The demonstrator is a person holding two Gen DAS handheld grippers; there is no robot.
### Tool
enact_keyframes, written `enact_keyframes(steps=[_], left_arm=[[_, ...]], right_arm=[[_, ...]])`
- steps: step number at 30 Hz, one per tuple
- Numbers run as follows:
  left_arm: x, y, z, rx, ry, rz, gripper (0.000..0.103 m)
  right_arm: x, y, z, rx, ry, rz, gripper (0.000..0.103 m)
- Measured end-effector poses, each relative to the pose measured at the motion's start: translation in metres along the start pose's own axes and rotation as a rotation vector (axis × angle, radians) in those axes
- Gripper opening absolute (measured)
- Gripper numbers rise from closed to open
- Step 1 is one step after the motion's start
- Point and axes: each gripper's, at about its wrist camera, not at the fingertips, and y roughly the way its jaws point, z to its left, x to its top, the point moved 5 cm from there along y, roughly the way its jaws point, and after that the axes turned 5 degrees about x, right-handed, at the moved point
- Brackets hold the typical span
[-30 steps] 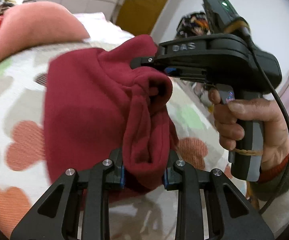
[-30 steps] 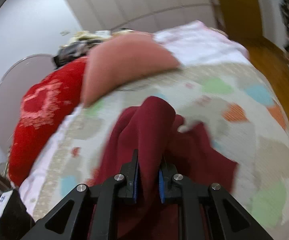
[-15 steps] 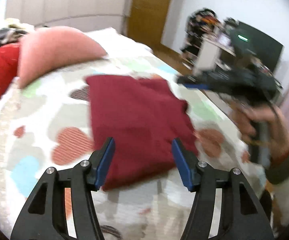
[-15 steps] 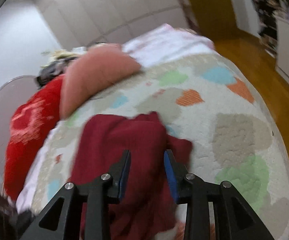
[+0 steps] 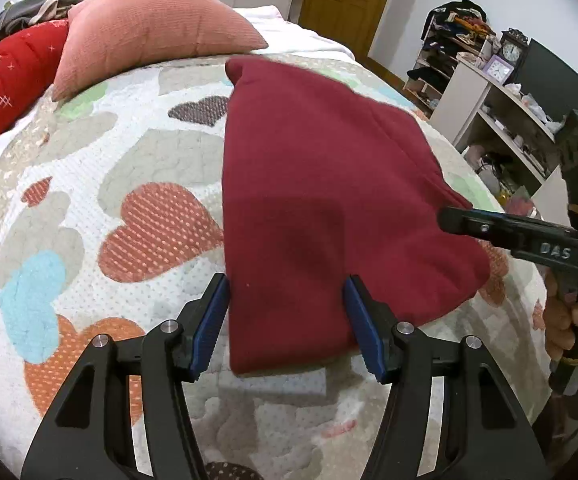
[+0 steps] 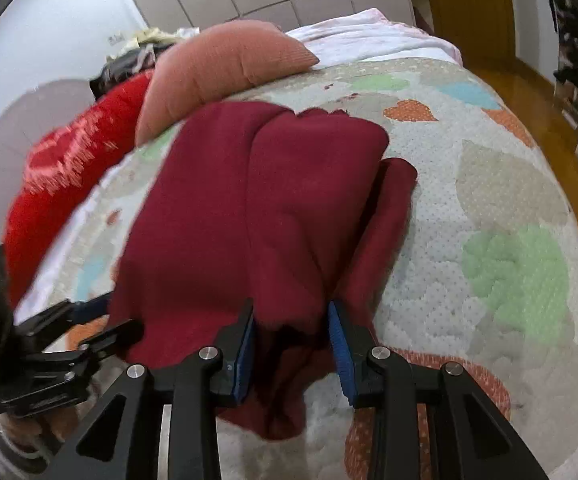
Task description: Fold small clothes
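Left wrist view: the maroon garment (image 5: 321, 200) lies folded on the bed quilt (image 5: 137, 160); left tongs (image 5: 287, 320) and right tongs (image 6: 293, 344) both spread, so it can settle flat.

Open quilt (image 5: 89, 208) left of maroon garment (image 5: 321, 184); pink pillow (image 5: 149, 32) and red cushion (image 5: 5, 76) block the far side. Right gripper (image 5: 449, 220) crowds the garment's right edge; shelf unit (image 5: 489, 120) beyond.
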Motion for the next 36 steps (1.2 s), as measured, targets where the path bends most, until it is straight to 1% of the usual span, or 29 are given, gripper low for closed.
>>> enact_keyframes(steps=[1,3,4,6,8,10,11,13,14,15,16,17,19,21,23,26,28,30,31,32,33,35,36], left_arm=[[0.002,-0.009,-0.001,0.005,-0.001,-0.021,0.059],[0.01,-0.019,0.0,0.021,-0.006,-0.077,0.059],[0.014,-0.022,0.001,0.028,-0.013,-0.1,0.059],[0.021,-0.018,0.002,0.031,-0.028,-0.1,0.059],[0.027,-0.005,0.002,0.033,-0.043,-0.073,0.059],[0.026,0.005,0.002,0.039,-0.054,-0.046,0.059],[0.025,0.01,0.001,0.043,-0.055,-0.03,0.059],[0.021,0.016,0.0,0.041,-0.053,-0.014,0.059],[0.019,0.017,-0.001,0.044,-0.052,-0.019,0.06],[0.018,0.018,-0.002,0.046,-0.047,-0.024,0.062],[0.018,0.02,-0.003,0.039,-0.044,-0.021,0.062],[0.016,0.021,-0.004,0.035,-0.045,-0.012,0.063],[0.015,0.022,-0.003,0.036,-0.044,-0.012,0.064],[0.013,0.022,-0.002,0.038,-0.046,-0.017,0.066],[0.013,0.022,-0.002,0.034,-0.059,-0.015,0.066],[0.013,0.022,-0.003,0.042,-0.07,-0.017,0.066],[0.012,0.021,-0.005,0.053,-0.066,-0.02,0.066],[0.011,0.018,-0.007,0.064,-0.056,-0.018,0.066],[0.01,0.018,-0.008,0.069,-0.052,-0.016,0.066],[0.009,0.019,-0.009,0.073,-0.049,-0.011,0.066],[0.008,0.019,-0.01,0.078,-0.048,-0.005,0.066],[0.008,0.017,-0.011,0.092,-0.046,-0.01,0.066],[0.007,0.016,-0.012,0.1,-0.042,-0.012,0.066]], right_arm=[[0.003,-0.007,0.0,0.007,0.006,-0.019,0.033],[0.011,-0.021,0.001,0.019,0.023,-0.072,0.038],[0.015,-0.027,0.002,0.015,0.033,-0.099,0.038],[0.029,-0.037,0.003,-0.019,0.058,-0.164,0.038],[0.044,-0.037,0.003,-0.052,0.07,-0.192,0.038],[0.058,-0.025,0.006,-0.04,0.063,-0.186,0.038],[0.065,-0.018,0.007,-0.037,0.049,-0.174,0.036],[0.07,0.0,0.009,-0.073,0.005,-0.138,0.033],[0.072,0.011,0.005,-0.136,-0.021,-0.113,0.03],[0.071,0.023,-0.004,-0.225,-0.032,-0.083,0.029],[0.068,0.03,-0.015,-0.28,-0.023,-0.06,0.029],[0.064,0.037,-0.027,-0.292,0.011,-0.047,0.029],[0.059,0.033,-0.04,-0.222,0.094,-0.065,0.029],[0.055,0.02,-0.036,-0.193,0.096,-0.08,0.029],[0.052,0.003,-0.024,-0.176,0.061,-0.096,0.029],[0.045,-0.023,0.009,-0.129,-0.025,-0.146,0.029],[0.035,-0.026,0.031,-0.096,-0.088,-0.137,0.029],[0.022,-0.015,0.042,-0.107,-0.127,-0.085,0.029],[0.012,-0.007,0.041,-0.138,-0.143,-0.053,0.029],[0.002,0.004,0.037,-0.192,-0.163,-0.02,0.03],[-0.005,0.012,0.032,-0.226,-0.171,-0.006,0.03],[-0.011,0.012,0.025,-0.194,-0.124,-0.039,0.03],[-0.012,0.01,0.024,-0.181,-0.104,-0.041,0.03]])
